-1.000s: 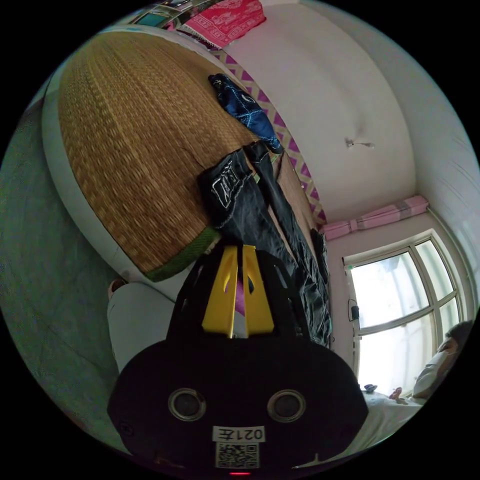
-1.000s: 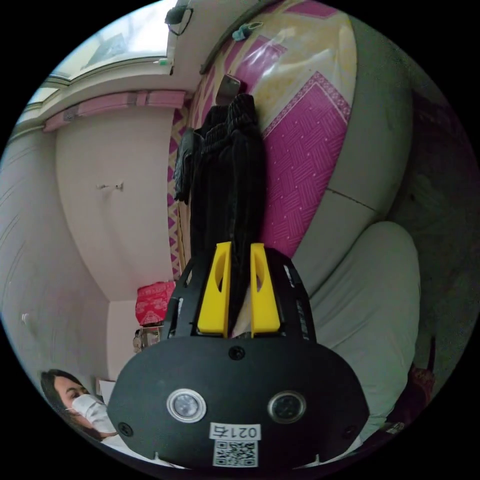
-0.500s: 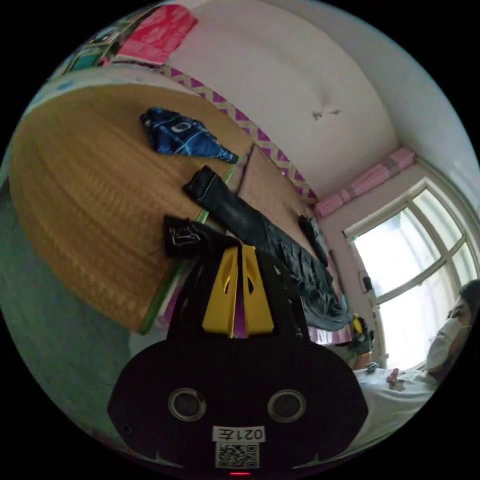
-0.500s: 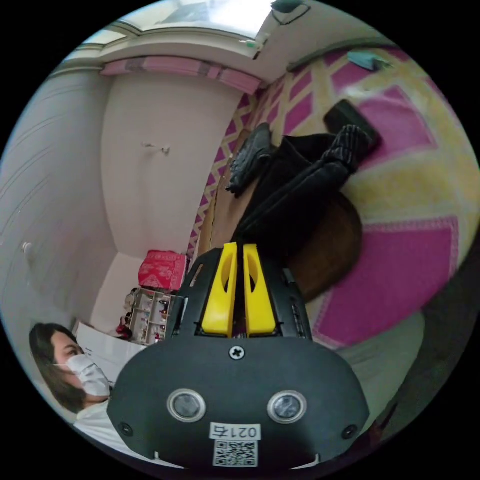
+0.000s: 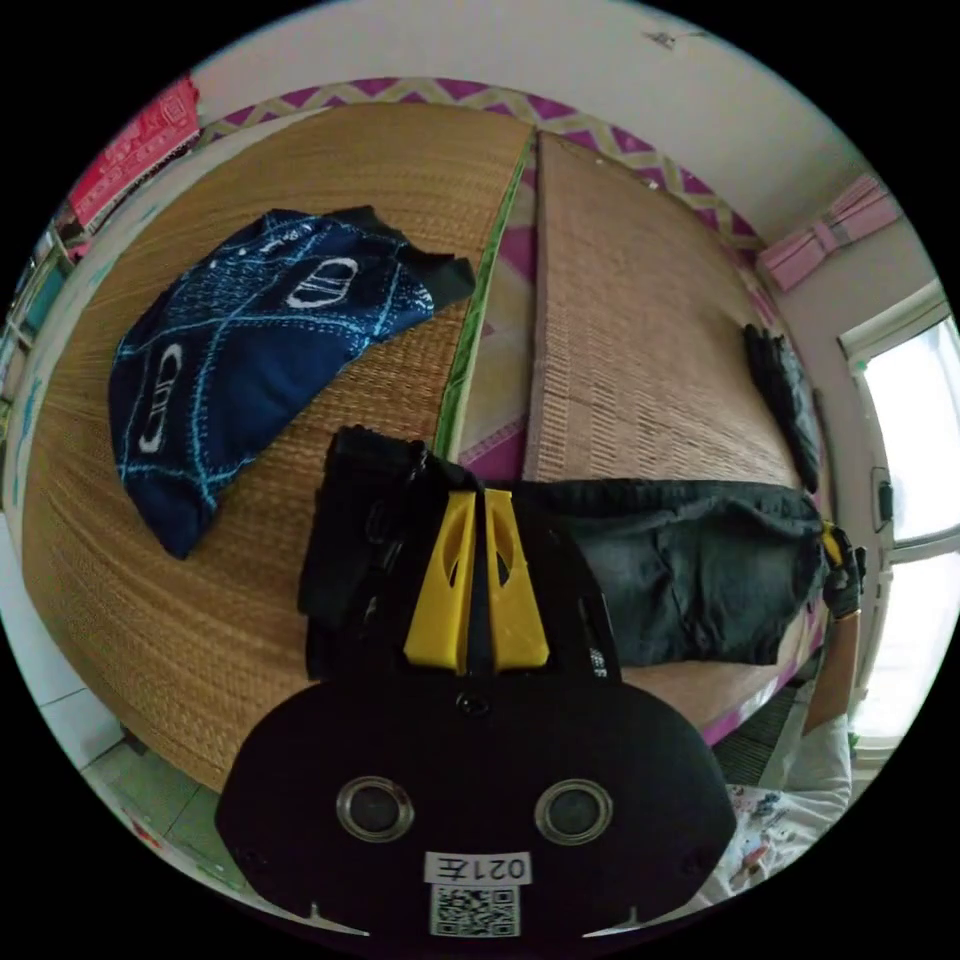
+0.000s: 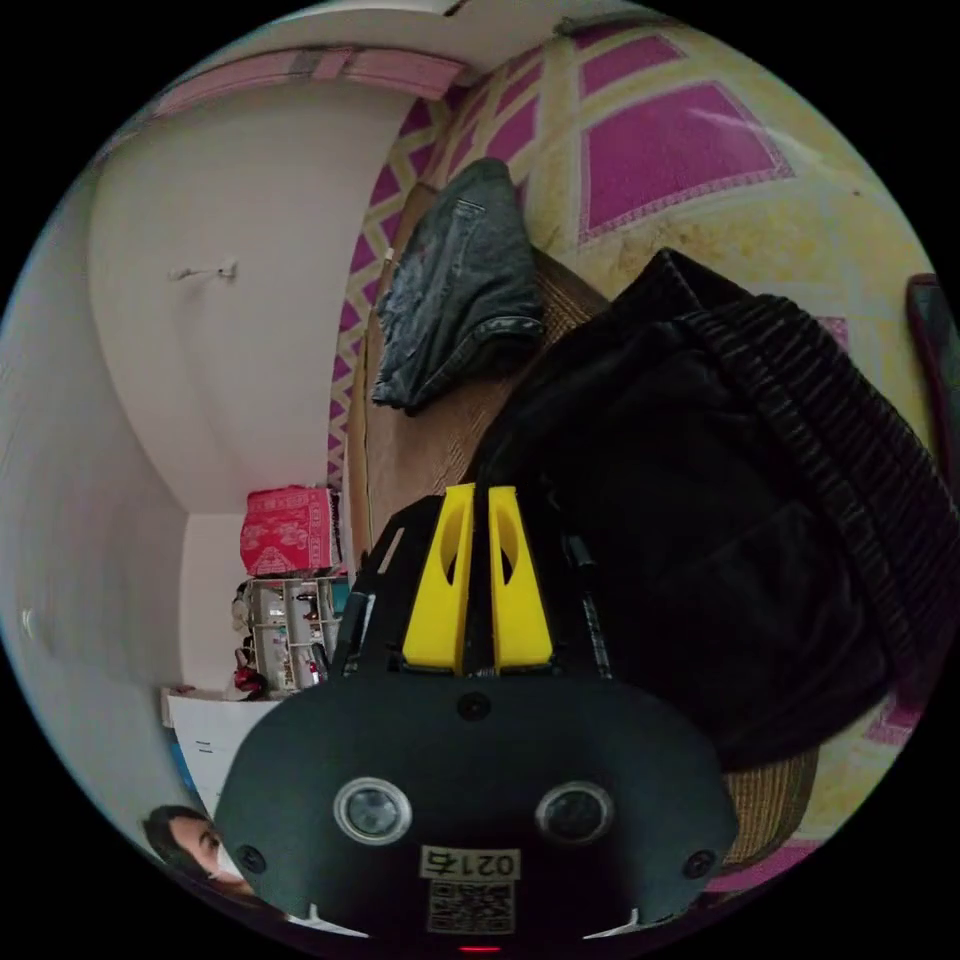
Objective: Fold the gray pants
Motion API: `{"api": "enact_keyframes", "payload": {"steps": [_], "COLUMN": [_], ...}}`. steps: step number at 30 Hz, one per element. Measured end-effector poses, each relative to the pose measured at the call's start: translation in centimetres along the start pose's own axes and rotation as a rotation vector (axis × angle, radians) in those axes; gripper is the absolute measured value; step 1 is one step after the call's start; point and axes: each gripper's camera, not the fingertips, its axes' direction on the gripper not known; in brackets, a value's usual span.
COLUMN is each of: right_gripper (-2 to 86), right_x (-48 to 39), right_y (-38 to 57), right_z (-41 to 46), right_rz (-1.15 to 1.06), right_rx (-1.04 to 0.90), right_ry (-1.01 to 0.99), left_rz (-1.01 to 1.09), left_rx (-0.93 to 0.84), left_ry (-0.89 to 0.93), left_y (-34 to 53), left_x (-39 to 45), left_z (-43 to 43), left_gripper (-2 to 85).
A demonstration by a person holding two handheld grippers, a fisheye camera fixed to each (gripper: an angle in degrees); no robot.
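Observation:
The dark gray pants (image 5: 690, 580) lie stretched across the near edge of the woven mat (image 5: 640, 330), running between my two grippers. In the left gripper view, my left gripper (image 5: 478, 497) is shut on the bunched leg end of the pants. At the far right of that view, the right gripper (image 5: 835, 560) holds the other end. In the right gripper view, my right gripper (image 6: 478, 492) is shut on the pants (image 6: 700, 520) near the ribbed waistband (image 6: 830, 400), and the fabric spreads out on the mat to the right of the jaws.
A blue patterned garment (image 5: 250, 340) lies on the left mat. A dark folded garment (image 5: 785, 400) rests near the wall and also appears as a gray bundle (image 6: 460, 290). A red box (image 6: 288, 530) tops a shelf. A window (image 5: 920, 430) is at the right.
Both cameras have swung down toward the bed. The pants, which hung in the air between the grippers, have come down and now lie spread on the mat.

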Motion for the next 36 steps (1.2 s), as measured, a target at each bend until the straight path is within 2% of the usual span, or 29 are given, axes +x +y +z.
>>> {"api": "enact_keyframes", "payload": {"steps": [4, 8, 12, 15, 17, 18, 20, 22, 25, 28, 31, 36], "right_gripper": [2.4, 6.3, 7.3, 7.2, 6.9, 6.8, 4.6, 1.7, 0.4, 0.8, 1.1, 1.5], "right_x": [0.0, -0.3, -1.9, -6.5, -9.9, -10.5, -11.5, -10.7, -11.6, -14.8, -18.0, -21.5], "right_y": [-1.4, -1.3, 0.4, 3.5, 6.7, 7.3, 8.8, 8.5, 8.9, 12.3, 17.1, 23.8], "right_z": [2.0, 2.6, 0.3, 0.7, 3.2, 4.2, 8.2, 10.9, 11.9, 11.4, 11.7, 16.1], "right_rz": [-0.015, -0.046, -0.098, -0.322, -0.505, -0.541, -0.648, -0.650, -0.608, -0.693, -0.796, -0.933], "right_rx": [-0.016, 0.009, 0.089, 0.014, -0.054, -0.058, -0.005, -0.020, 0.005, 0.089, 0.122, -0.009], "right_ry": [-0.016, -0.095, -0.073, 0.113, 0.354, 0.444, 0.778, 0.877, 0.840, 0.750, 0.665, 0.567], "left_rz": [0.046, 0.056, 0.007, 0.016, 0.090, 0.146, 0.228, 0.278, 0.232, 0.119, -0.014, -0.187], "left_rx": [-0.001, 0.021, 0.149, 0.259, 0.267, 0.254, 0.230, 0.254, 0.305, 0.354, 0.355, 0.347], "left_ry": [-0.012, 0.076, 0.157, 0.122, 0.106, 0.094, 0.058, -0.003, -0.049, -0.066, 0.041, 0.198], "left_y": [-2.0, -2.7, -1.6, 0.2, 1.1, 1.5, 2.0, 2.7, 3.9, 6.0, 8.4, 11.9], "left_x": [0.9, 0.3, -1.9, -2.9, -2.0, -1.0, 1.1, 2.9, 2.9, 0.6, -2.7, -7.3], "left_z": [0.7, 0.4, -1.9, -4.5, -5.2, -5.2, -4.6, -4.2, -4.3, -5.7, -6.7, -5.9], "left_gripper": [-0.8, -0.7, -0.7, -0.9, -0.9, -0.9, -0.9, -0.9, -0.8, -0.4, 2.3, 5.2]}}
